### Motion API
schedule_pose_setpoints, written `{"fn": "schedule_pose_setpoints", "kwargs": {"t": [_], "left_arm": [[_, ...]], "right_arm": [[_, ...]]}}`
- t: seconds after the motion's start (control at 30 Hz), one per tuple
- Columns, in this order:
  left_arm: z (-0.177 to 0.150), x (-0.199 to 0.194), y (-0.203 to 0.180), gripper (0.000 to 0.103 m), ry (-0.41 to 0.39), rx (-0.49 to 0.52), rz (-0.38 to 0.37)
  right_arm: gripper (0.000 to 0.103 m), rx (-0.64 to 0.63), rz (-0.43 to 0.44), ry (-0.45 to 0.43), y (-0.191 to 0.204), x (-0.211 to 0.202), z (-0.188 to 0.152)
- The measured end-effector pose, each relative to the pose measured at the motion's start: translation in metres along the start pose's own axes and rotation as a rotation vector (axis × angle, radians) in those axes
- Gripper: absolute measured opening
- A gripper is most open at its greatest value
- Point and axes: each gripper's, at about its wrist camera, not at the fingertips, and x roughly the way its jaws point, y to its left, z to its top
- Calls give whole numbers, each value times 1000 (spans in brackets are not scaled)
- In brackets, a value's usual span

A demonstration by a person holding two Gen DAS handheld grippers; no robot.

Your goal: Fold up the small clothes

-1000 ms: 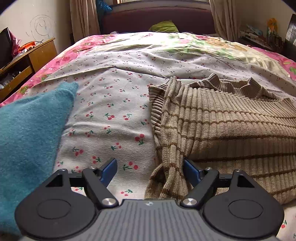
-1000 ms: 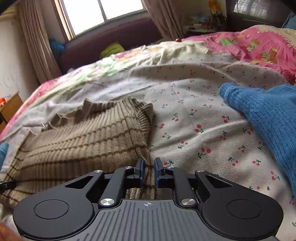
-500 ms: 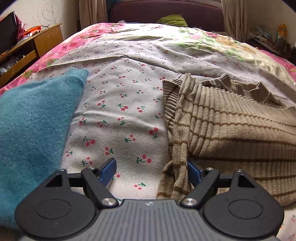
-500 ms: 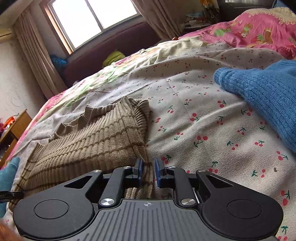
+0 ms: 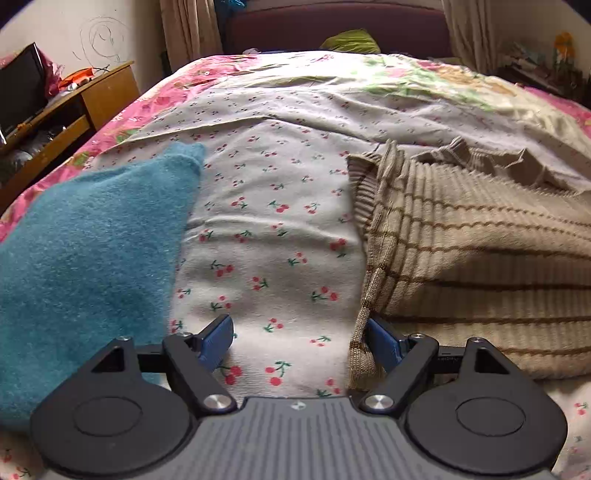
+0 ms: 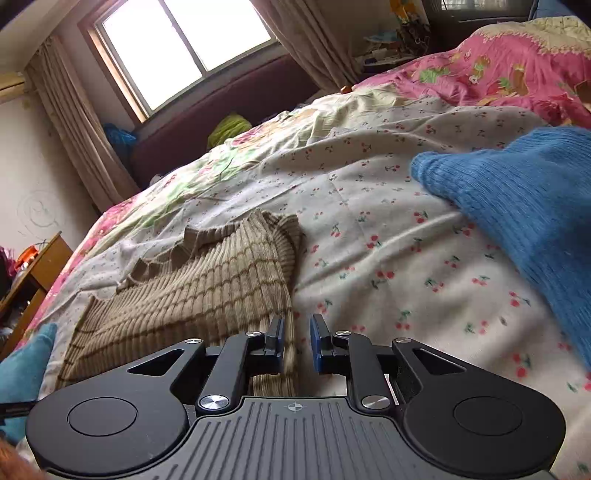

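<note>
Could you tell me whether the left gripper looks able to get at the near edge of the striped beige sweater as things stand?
Probably yes: the left gripper is open, and the striped beige sweater hem already lies against its right finger, with nothing between.

No readable text, label, brand or number shows in either view.

A home bedroom. A wide bed spread with a white cherry-print cotton sheet [image 5: 280, 236] and a pink floral quilt [image 6: 491, 74] fills the view, with a dark maroon padded headboard [image 5: 332, 27] at 12 o'clock. Beige curtains [image 6: 77, 122] flank a bright window [image 6: 184, 48] at 11 o'clock. A low wooden cabinet [image 5: 92, 96] carrying a dark screen [image 5: 20, 88] stands at 10 o'clock.
</note>
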Motion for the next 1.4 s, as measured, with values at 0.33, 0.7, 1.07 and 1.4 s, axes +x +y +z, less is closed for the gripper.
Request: {"fn": "schedule_pose_setpoints", "kwargs": {"t": [0.33, 0.7, 1.07, 1.4], "left_arm": [[-1, 3, 1, 90, -5, -3, 11], [-1, 7, -6, 91, 12, 25, 34], [-2, 12, -14, 93, 1, 81, 88], [-4, -2, 1, 93, -1, -5, 50]], "right_arm": [[17, 39, 42, 86, -6, -1, -9], [12, -7, 79, 144, -1, 3, -11], [8, 37, 11, 146, -17, 6, -9], [13, 53, 25, 137, -17, 3, -9]]}}
